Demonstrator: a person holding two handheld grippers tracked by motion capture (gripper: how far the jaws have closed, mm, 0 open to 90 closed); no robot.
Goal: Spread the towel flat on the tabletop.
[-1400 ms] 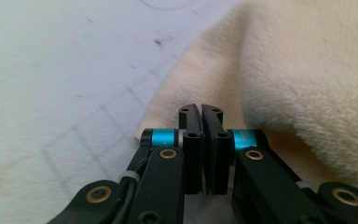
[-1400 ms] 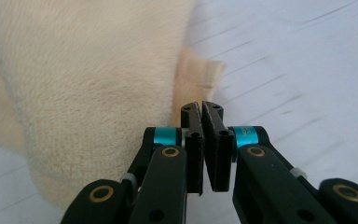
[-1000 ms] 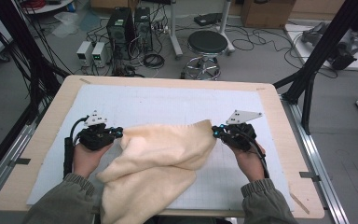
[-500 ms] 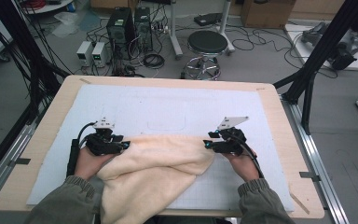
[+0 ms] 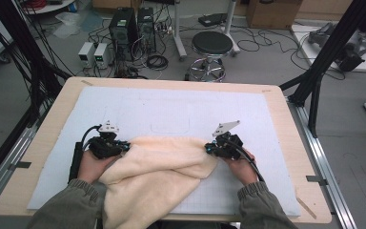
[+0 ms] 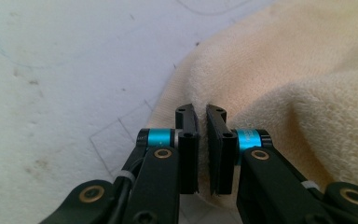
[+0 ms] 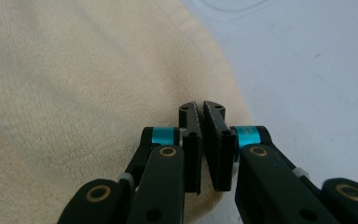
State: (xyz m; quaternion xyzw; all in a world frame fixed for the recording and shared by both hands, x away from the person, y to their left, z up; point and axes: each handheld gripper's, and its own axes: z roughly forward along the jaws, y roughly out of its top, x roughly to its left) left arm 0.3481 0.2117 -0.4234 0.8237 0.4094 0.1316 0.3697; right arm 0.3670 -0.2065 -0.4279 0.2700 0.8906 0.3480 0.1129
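Note:
A cream towel [image 5: 162,167] lies folded on the white mat [image 5: 171,107], its near part hanging over the table's front edge. My left gripper [image 5: 123,147] sits low at the fold's left corner. Its jaws have just been closing and now pinch the towel's edge [image 6: 284,70], with only a thin slit between the pads [image 6: 186,121]. At the fold's right corner my right gripper [image 5: 208,148] has likewise just closed. Its pads [image 7: 189,119] are nipped together on the towel's border [image 7: 74,70]. Both grippers [image 6: 201,114] [image 7: 201,112] lie nearly level on the mat.
The wooden table [image 5: 286,124] carries the white mat, which has a faint drawn outline [image 5: 170,125] beyond the towel. Black frame posts [image 5: 314,86] stand at the right. A stool [image 5: 211,45] and electronics boxes [image 5: 128,24] are on the floor behind.
Both grippers came down and toward the near edge with the towel's lifted edge. The towel now lies flat in a fold on the mat instead of hanging raised between them.

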